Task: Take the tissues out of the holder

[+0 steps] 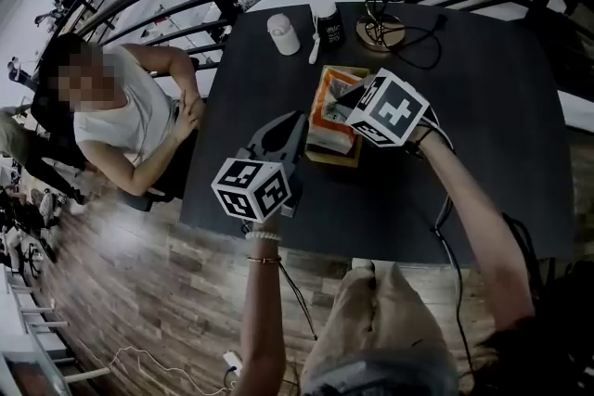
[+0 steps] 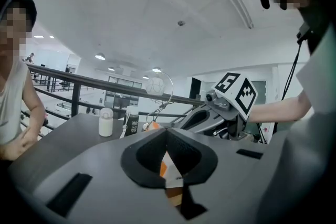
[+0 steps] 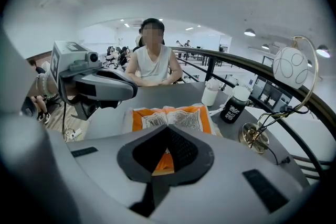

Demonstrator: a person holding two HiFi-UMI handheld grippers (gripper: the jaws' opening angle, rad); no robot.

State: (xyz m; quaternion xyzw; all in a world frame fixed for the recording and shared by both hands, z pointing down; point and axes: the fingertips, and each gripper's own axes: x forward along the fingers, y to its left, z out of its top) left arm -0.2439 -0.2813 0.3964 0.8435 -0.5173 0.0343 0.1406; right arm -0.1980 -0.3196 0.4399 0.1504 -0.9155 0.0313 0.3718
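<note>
The left hand-held gripper and the right hand-held gripper are hanging by the tissues on the bench, both with jaws squeezed together.

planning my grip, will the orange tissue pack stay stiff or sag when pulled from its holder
Likely soft: the tissue pack has a crinkled plastic wrapper, so it should sag and feel light. The wrapper looks glossy, so perhaps slippery. It fills the wooden holder, which might lift along.
</note>
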